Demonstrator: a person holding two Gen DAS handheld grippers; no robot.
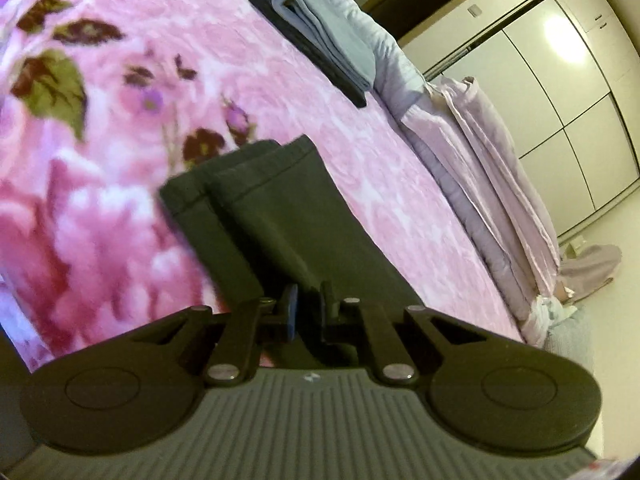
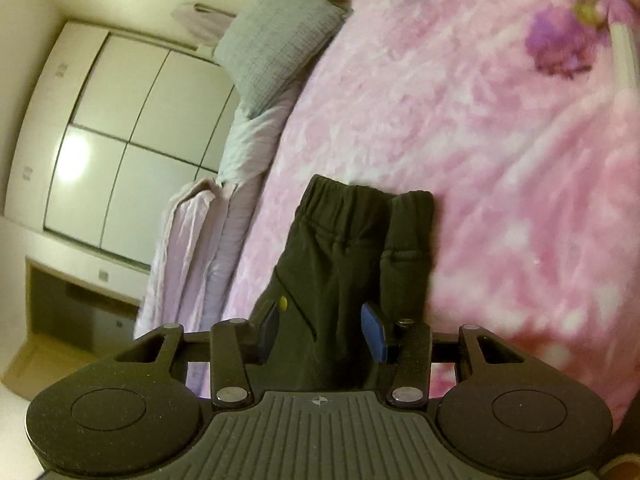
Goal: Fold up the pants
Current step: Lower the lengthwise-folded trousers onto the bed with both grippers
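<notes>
Dark pants (image 1: pixel 280 216) lie on a pink flowered blanket (image 1: pixel 200 60). In the left wrist view the two legs run away from me, one over the other, with the hems at the far end. My left gripper (image 1: pixel 310 306) is shut on the leg fabric near the camera. In the right wrist view the waist end of the pants (image 2: pixel 348 248) shows its elastic band farthest from me. My right gripper (image 2: pixel 322 330) is open, its blue-padded fingers (image 2: pixel 374 334) standing wide on either side of the cloth without pinching it.
A folded stack of grey cloth (image 1: pixel 320 36) on a dark garment sits farther along the bed. A folded lilac quilt (image 1: pixel 492 168) runs along the bed's edge, with a grey pillow (image 2: pixel 276 36) beyond it. White wardrobe doors (image 2: pixel 120 128) face the bed.
</notes>
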